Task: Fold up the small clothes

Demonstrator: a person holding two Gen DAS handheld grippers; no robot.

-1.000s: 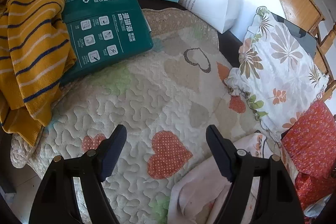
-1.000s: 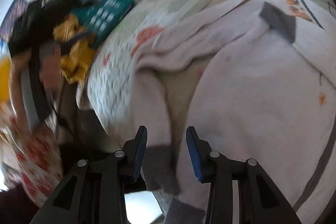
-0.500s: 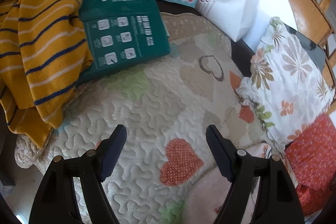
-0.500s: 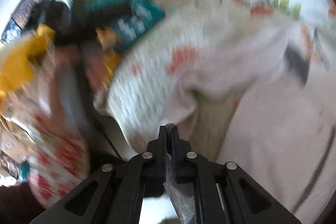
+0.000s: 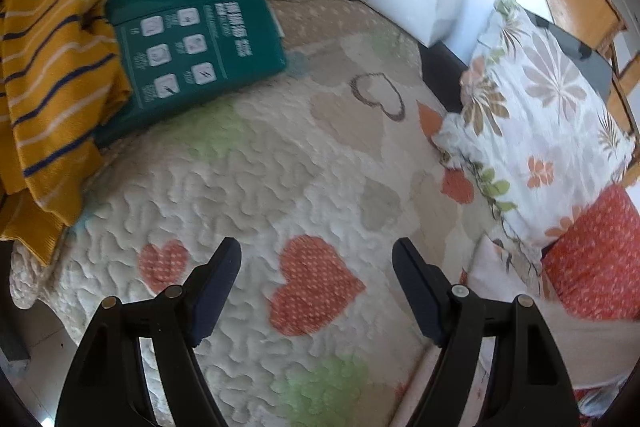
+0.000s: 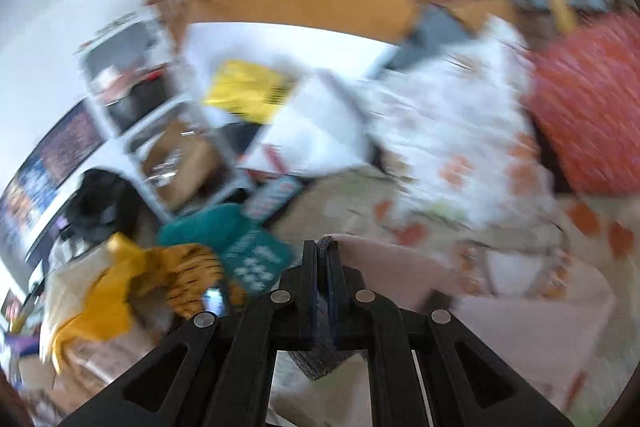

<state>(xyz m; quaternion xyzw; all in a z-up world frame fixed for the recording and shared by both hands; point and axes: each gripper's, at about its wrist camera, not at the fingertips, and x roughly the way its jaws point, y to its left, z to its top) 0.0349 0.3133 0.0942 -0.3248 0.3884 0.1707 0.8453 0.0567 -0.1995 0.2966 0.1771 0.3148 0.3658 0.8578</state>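
The right gripper [image 6: 320, 255] is pinched on the grey cuff [image 6: 329, 242] of a pale pink garment [image 6: 400, 267] by the quilt's [image 5: 248, 179] right edge; the left gripper [image 5: 316, 287] hangs spread, empty. Soft, light cloth will droop, so grip hems or cuffs

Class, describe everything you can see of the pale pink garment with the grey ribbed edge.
The pale pink garment looks like soft, plain knit cloth with a dark grey ribbed edge. That edge is pinched between the shut fingers of the right gripper, and grey ribbing pokes out above and below them. From there it drapes right and down towards the heart-patterned quilt. The right wrist view is blurred, so its shape is unclear.
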